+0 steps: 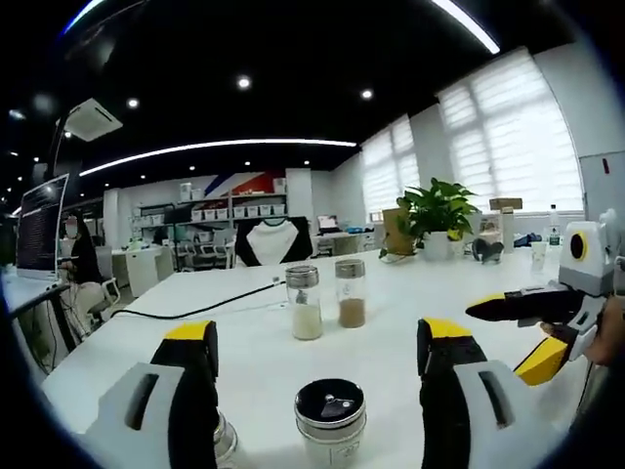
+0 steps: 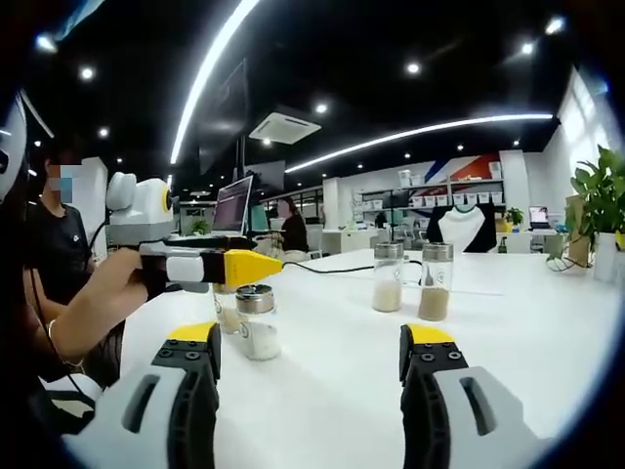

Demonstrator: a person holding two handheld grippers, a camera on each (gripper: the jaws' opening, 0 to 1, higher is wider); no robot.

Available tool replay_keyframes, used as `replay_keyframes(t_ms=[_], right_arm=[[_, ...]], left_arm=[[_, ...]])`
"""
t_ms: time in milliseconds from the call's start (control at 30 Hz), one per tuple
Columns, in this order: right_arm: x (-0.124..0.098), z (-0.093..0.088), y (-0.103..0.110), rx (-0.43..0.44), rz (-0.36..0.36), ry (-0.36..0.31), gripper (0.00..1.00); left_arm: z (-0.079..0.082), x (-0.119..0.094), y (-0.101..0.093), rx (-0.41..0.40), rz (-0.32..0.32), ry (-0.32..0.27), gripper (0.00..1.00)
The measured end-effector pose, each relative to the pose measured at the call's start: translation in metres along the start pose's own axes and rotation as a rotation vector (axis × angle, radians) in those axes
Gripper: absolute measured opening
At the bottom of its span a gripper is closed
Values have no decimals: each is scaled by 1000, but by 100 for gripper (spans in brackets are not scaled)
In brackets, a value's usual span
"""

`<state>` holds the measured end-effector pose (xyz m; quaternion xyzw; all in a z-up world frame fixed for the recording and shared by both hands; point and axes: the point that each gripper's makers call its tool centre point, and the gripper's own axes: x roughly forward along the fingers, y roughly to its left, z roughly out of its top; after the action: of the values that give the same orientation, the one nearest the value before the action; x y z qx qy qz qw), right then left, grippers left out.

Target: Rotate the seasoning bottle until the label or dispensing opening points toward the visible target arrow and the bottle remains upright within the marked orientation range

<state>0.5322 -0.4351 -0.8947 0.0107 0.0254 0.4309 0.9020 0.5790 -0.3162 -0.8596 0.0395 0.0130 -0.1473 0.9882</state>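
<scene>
Close below me stands a glass seasoning bottle [image 1: 330,418] with a dark perforated lid, upright on the white table [image 1: 254,352]. It sits low between the wide-apart jaws of my open left gripper [image 1: 317,334], untouched. A second small bottle [image 1: 226,442] peeks from behind the left jaw. Farther back are a white-powder bottle [image 1: 305,303] and a brown-powder bottle [image 1: 351,293]. My right gripper [image 1: 525,332] comes in from the right, jaws spread. In the right gripper view, my right gripper [image 2: 308,337] is open; the left gripper [image 2: 210,266] hovers above the near bottle [image 2: 257,323].
A black cable [image 1: 195,313] runs across the table's far left part. A potted plant [image 1: 437,210] stands at the back right. A monitor [image 1: 39,227] and a seated person are at the left. A person's forearm [image 2: 83,313] holds the left gripper.
</scene>
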Motion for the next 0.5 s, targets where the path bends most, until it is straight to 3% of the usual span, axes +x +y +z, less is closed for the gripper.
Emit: replay_keyframes(t_ms=[267, 500], right_arm=[[-8, 2, -4, 7, -6, 0, 76], [-15, 4, -9, 7, -22, -4, 77]], left_arm=[[13, 11, -2, -16, -6, -8, 88], [28, 27, 10, -28, 40, -25, 86]])
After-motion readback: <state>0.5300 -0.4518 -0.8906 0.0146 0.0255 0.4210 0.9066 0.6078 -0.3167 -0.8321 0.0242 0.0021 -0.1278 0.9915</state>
